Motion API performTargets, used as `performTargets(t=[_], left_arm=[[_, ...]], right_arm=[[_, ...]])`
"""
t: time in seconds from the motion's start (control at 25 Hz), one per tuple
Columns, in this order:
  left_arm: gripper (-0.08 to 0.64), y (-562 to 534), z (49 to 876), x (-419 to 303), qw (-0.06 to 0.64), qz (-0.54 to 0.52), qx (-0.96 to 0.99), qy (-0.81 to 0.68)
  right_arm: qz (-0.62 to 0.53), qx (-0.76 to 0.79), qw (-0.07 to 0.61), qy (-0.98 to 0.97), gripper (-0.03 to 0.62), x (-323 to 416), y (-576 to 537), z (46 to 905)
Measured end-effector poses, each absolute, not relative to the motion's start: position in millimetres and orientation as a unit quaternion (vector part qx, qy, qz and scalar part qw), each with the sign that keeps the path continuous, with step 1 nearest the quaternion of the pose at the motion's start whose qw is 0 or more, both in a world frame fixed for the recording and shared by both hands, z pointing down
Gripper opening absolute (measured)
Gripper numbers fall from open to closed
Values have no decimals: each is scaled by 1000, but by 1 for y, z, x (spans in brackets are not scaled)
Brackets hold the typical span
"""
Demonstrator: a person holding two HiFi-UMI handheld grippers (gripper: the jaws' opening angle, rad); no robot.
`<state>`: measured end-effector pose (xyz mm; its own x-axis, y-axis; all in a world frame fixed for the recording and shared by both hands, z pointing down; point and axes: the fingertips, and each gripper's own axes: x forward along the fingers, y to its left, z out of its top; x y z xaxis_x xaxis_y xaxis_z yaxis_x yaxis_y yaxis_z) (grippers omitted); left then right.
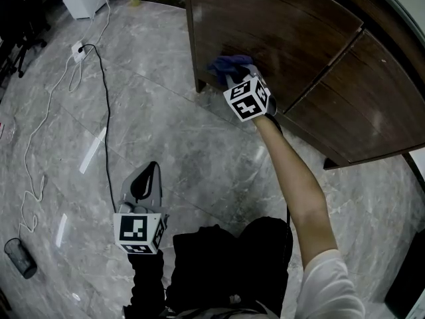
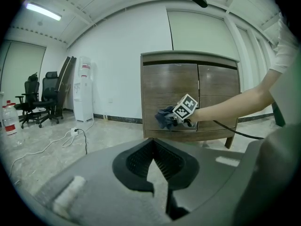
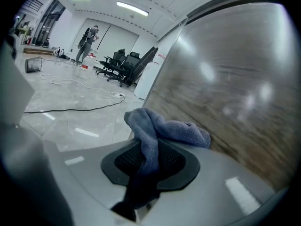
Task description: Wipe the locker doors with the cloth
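The dark brown wooden locker stands at the upper right, with a left door and a right door. My right gripper is shut on a blue cloth and holds it against the lower left part of the left door. In the right gripper view the cloth bunches over the jaws, right beside the door's surface. My left gripper hangs low over the floor, well short of the locker, jaws together and holding nothing. From the left gripper view, the cloth shows on the door.
A black cable and a white cable with a power strip run across the marble floor at left. A white water dispenser stands by the wall, with office chairs further left. A person stands far off.
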<state>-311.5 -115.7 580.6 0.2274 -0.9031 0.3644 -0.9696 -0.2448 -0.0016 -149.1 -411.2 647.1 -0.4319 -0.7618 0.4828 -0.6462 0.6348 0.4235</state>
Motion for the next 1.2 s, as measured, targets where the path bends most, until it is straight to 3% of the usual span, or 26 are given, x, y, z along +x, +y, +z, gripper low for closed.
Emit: performTargets(t=[0.56,1.2], left_arm=[[1,-116,589,-323,124,151,767,-611],[1,-112,581,-312,132,142,777,-599]], right_arm=[[-48,391,382,-836,89,-160,-413,706],[-120,435,302,-840,89,-180,-429,544]])
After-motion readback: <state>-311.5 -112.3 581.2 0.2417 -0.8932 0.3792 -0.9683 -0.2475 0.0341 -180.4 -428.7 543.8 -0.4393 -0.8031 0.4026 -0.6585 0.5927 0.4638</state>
